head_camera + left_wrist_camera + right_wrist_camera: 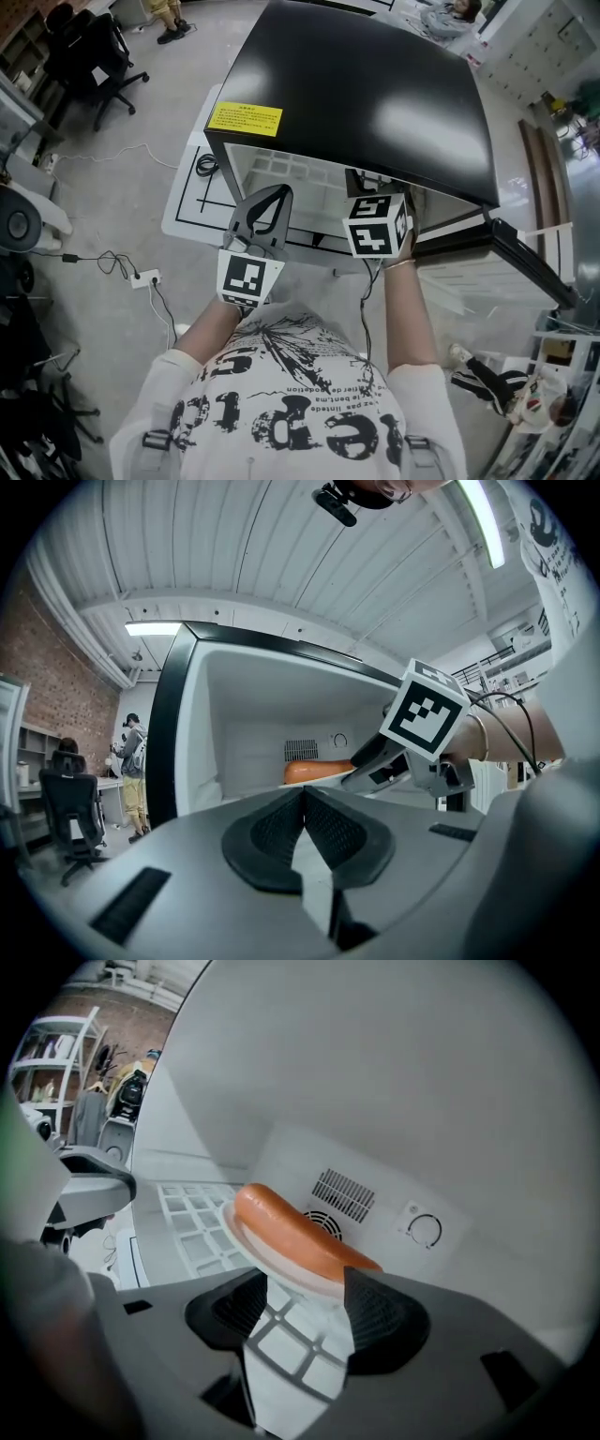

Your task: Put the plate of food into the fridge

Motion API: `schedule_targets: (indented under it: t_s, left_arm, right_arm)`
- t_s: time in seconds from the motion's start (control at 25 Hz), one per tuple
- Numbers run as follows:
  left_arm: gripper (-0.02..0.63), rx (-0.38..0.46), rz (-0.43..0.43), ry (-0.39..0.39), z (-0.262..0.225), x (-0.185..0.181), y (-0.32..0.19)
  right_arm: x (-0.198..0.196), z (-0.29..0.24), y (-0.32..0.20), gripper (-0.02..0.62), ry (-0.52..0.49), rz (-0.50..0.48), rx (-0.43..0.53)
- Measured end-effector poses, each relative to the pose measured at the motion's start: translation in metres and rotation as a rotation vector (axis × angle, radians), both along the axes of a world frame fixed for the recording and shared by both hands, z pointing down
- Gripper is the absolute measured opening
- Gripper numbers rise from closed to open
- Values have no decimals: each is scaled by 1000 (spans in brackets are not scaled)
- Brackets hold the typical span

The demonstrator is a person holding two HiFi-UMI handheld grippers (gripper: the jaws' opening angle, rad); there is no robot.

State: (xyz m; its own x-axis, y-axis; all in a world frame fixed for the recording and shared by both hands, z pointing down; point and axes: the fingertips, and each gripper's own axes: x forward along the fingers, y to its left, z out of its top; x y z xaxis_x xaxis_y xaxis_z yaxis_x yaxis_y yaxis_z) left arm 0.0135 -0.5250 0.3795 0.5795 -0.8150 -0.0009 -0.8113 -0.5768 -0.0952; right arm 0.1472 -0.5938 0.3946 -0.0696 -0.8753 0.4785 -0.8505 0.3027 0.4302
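Note:
A small black fridge (375, 94) stands open in front of me. Inside it, an orange sausage (300, 1232) lies on a white plate (272, 1258), which rests on the white wire shelf (192, 1218). My right gripper (305, 1283) reaches into the fridge, jaws open. The plate's near rim sits just past its tips, and the pads are not pressing on it. In the head view only its marker cube (378, 225) shows. My left gripper (272, 192) is held level outside the opening, shut and empty (302, 794). From there I see the sausage (314, 771) and the right gripper (361, 771).
The fridge door (506, 248) hangs open to the right. The fridge stands on a white platform (187, 202). Cables and a power strip (145, 277) lie on the floor to the left. An office chair (103, 56) is at the far left. A dial (425, 1230) is on the back wall.

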Motion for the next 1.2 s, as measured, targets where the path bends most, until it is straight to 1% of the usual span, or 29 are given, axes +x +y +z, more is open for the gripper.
schedule_targets:
  t_s: [0.12,0.2,0.28,0.32,0.44,0.48,0.56,0.68,0.72,0.84,0.88,0.96,1.04,1.2]
  left_arm:
    - [8,-4,4,4,1,2,1]
    - [8,-6,9,7,2,4,2]
    - [8,-3,16,8,1,6,2]
    - [8,-1,19,9,0,7,2]
    - [8,3,33,13,-2,10,2]
    - [8,5,39,13,-3,12,2]
    - [8,9,50,14,-4,16,2]
    - [8,12,66,16,-5,20,3]
    - [8,11,72,16,-5,21,3]
    - [8,10,89,14,-4,26,5]
    - [8,10,95,13,-4,28,6]
    - [8,9,107,14,-4,31,8]
    - [8,6,111,16,-3,31,8]
    - [8,0,114,19,-1,32,7]
  right_arm:
    - [13,-2,4,264,-15,100,34]
    - [20,-3,8,265,32,141,64]
    - [25,-4,11,265,95,159,77]
    - [27,-4,13,265,98,160,72]
    - [26,-1,19,265,36,153,48]
    - [26,-1,22,265,29,150,41]
    - [26,0,27,265,41,138,9]
    - [30,4,36,264,69,106,-103]
    - [32,5,38,264,65,99,-134]
    - [35,10,41,262,9,86,-199]
    - [36,12,43,253,4,78,-232]
    - [39,14,47,250,33,61,-303]
    - [43,12,51,250,60,52,-317]
    - [44,10,59,250,13,56,-280]
